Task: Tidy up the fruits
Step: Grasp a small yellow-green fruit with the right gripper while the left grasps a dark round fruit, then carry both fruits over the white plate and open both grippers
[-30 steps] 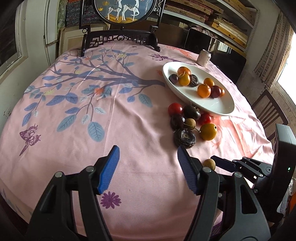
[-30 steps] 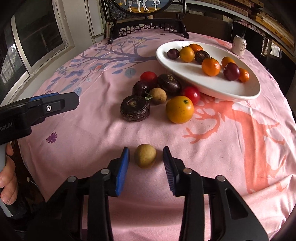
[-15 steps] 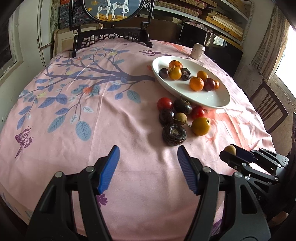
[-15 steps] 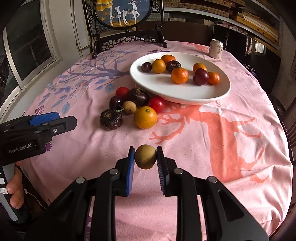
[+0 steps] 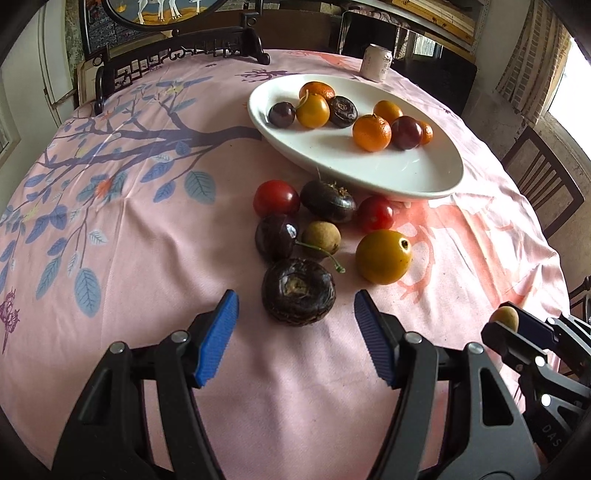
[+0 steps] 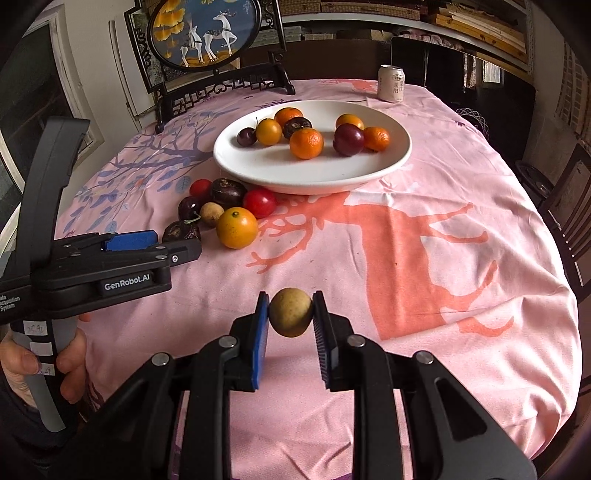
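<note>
A white oval plate [image 5: 399, 173] [image 6: 332, 173] holds several oranges and dark plums. In front of it on the pink cloth lies a cluster of loose fruit: red tomatoes [image 5: 276, 198], dark round fruits, a small tan fruit [image 5: 320, 237] and a yellow-orange fruit [image 5: 383, 255] [image 6: 236, 227]. My left gripper [image 5: 293, 314] is open, its jaws either side of a dark wrinkled fruit [image 5: 298, 291]. My right gripper [image 6: 290, 314] is shut on a small tan fruit [image 6: 290, 312], held above the cloth; it also shows in the left wrist view [image 5: 505, 318].
A drink can [image 6: 390, 83] stands at the table's far edge behind the plate. A framed deer picture on a dark carved stand [image 6: 207, 33] is at the back left. Wooden chairs [image 5: 543, 184] stand at the right. The table edge runs close below both grippers.
My right gripper closed on the small tan fruit and lifted it off the cloth. My left gripper moved forward and now brackets the dark wrinkled fruit, still open.
</note>
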A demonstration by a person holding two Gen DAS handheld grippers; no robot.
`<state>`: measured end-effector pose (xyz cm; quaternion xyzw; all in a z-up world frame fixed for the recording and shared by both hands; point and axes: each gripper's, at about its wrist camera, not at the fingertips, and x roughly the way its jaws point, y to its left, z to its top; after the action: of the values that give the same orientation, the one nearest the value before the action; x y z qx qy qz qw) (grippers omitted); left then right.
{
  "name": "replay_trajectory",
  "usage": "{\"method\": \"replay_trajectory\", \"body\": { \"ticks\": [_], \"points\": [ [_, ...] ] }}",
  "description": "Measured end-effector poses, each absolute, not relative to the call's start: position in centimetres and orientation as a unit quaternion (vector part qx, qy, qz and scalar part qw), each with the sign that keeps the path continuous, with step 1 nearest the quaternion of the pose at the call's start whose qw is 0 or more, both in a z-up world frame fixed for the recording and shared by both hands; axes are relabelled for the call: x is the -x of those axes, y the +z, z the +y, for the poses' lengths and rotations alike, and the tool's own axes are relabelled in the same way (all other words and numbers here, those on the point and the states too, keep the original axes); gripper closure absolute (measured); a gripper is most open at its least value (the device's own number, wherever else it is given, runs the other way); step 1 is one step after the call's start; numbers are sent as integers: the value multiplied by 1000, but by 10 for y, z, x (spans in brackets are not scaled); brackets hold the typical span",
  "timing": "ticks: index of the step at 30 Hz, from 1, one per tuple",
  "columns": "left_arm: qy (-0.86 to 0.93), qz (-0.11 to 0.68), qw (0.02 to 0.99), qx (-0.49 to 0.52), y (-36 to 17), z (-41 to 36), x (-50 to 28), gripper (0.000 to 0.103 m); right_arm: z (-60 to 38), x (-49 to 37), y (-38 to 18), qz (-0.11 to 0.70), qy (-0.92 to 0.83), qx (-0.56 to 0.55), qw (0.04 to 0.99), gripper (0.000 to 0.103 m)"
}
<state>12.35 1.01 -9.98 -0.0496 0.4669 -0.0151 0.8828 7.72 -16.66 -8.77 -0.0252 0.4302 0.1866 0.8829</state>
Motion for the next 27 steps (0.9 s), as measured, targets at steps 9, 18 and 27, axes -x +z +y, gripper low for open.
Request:
{"method": "replay_trajectory", "body": {
  "ticks": [9, 18, 27],
  "points": [
    [-1, 451, 891, 48, -102, 8, -122, 62, -173, -76, -88, 430, 186, 15, 883, 79],
    [-19, 444, 889, 109, -88, 34, -86, 62, -173, -77, -91, 434, 184, 12, 882, 79],
    [-34, 412, 906, 94, -49, 34, -77, 62, -182, -90, -91, 439, 189, 2, 879, 79]
  ]
}}
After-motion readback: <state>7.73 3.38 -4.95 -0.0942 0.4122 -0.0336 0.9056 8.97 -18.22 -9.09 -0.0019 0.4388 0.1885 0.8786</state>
